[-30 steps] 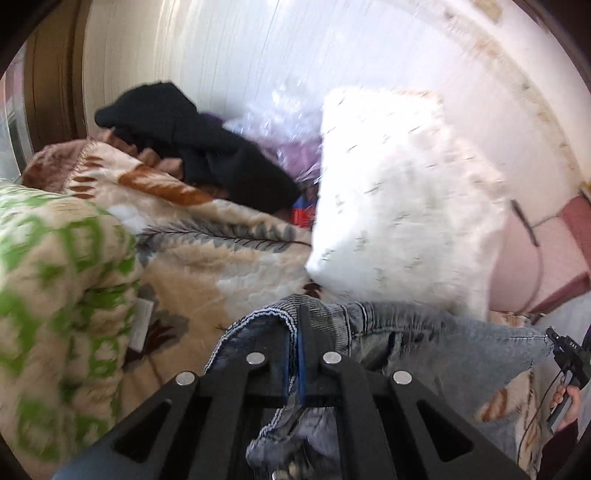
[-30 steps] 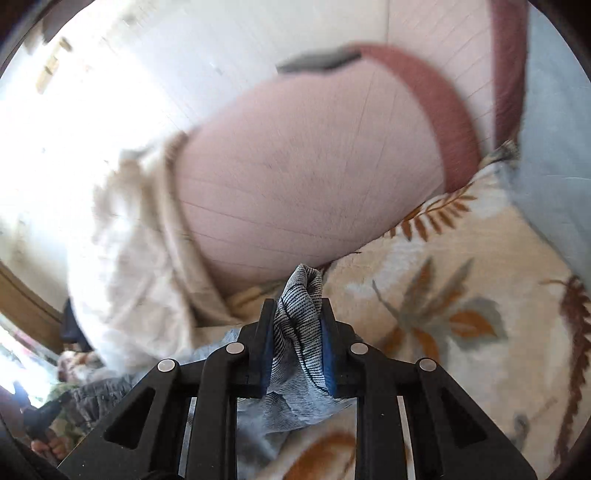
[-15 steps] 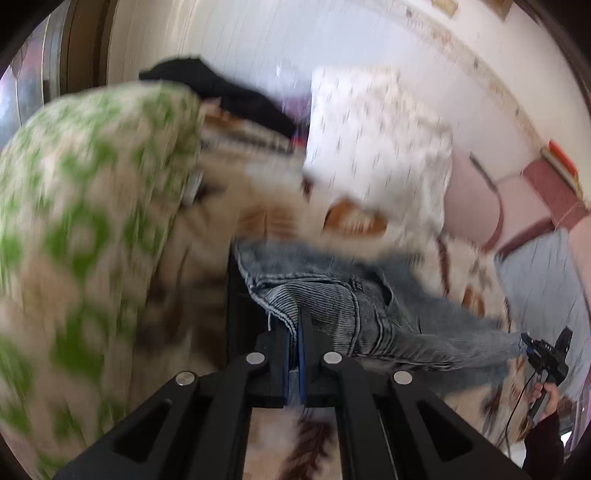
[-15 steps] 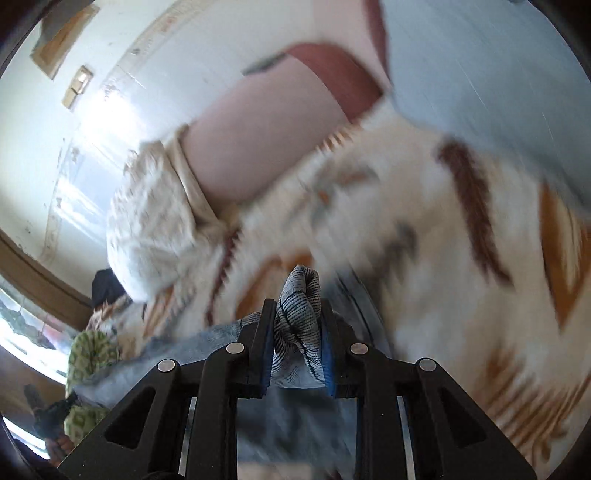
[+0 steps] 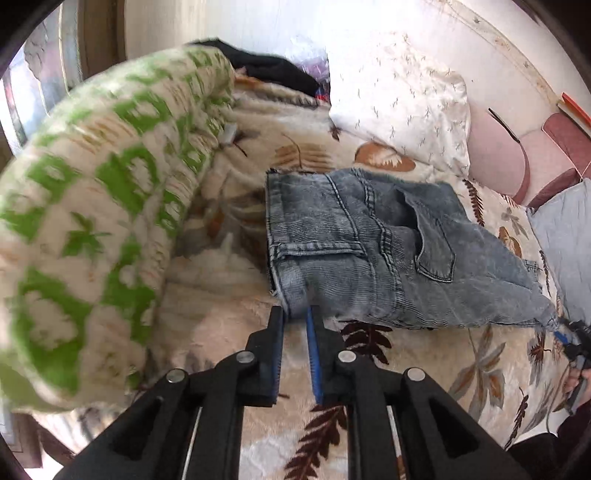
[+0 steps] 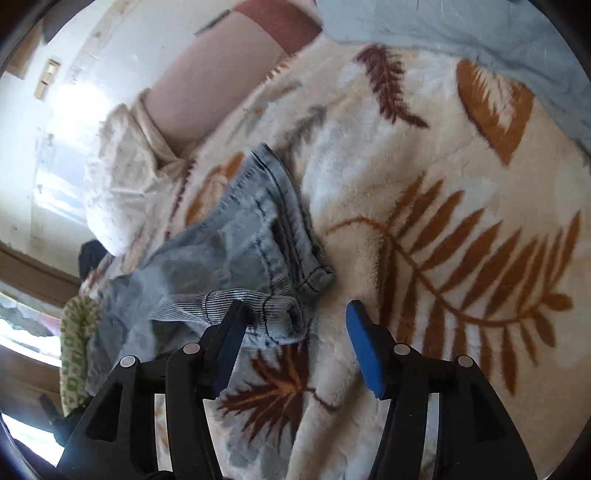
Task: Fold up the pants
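Light blue denim pants (image 5: 373,251) lie folded on a cream blanket with a leaf print (image 5: 480,373). In the left wrist view my left gripper (image 5: 295,314) stands slightly parted at the near left corner of the denim, with the cloth edge just at its tips. In the right wrist view the pants (image 6: 240,251) lie bunched to the left. My right gripper (image 6: 295,314) is wide open over the blanket (image 6: 443,240), its left finger (image 6: 229,332) touching the pants' near edge. It holds nothing.
A rolled green and white blanket (image 5: 92,206) rises on the left. A white pillow (image 5: 399,99) and a pink cushion (image 5: 495,162) lie at the back, with black clothes (image 5: 266,70) behind. A pale blue cloth (image 6: 461,33) lies at the far right.
Both grippers lowered the pants onto the blanket. The right gripper opened wide and let go. The left gripper's fingers parted and drew back to the cloth's edge.
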A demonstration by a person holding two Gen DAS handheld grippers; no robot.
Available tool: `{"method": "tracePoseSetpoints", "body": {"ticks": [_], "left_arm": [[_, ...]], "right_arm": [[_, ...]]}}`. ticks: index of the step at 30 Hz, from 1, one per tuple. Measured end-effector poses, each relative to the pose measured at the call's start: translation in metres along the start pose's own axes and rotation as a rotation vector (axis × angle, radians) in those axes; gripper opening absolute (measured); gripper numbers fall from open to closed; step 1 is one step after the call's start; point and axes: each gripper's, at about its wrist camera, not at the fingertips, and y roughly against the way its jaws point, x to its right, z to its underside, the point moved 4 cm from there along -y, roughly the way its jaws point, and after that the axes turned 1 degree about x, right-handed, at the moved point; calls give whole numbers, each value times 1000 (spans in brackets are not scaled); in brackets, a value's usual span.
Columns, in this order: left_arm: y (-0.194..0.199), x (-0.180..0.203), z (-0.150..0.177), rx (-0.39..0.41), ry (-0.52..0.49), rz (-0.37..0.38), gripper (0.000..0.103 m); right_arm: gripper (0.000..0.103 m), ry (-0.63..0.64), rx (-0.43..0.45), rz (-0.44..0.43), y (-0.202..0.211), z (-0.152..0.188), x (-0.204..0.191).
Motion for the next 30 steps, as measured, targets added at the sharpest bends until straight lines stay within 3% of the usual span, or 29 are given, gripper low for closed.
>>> {"method": "tracePoseSetpoints", "body": {"ticks": [4,7,10,13,17,26,30], "left_arm": [[38,18,-11,123,-42,-33,16],[58,49,-20,175,-81,50,16],[57,97,-24,178,-164,157,16],[38,153,-21,140,-250,255,16],[1,214,-11,86,-311,327,16],[-61,288,16,-13,-428,314,17],[-82,291,24,-66,-430,290,17]], "right_arm": [[58,-7,86,-85,24,-21,-11],[58,-31,65,-146,11,-44,-23],[58,-42,14,-118,-20,-54,-26],[57,-70,-17,-87,-48,-62,-23],[56,-71,-16,-92,-64,-72,-24],[53,3,-63,0,-87,-76,-31],[29,61,-93,75,-94,-73,-31]]}}
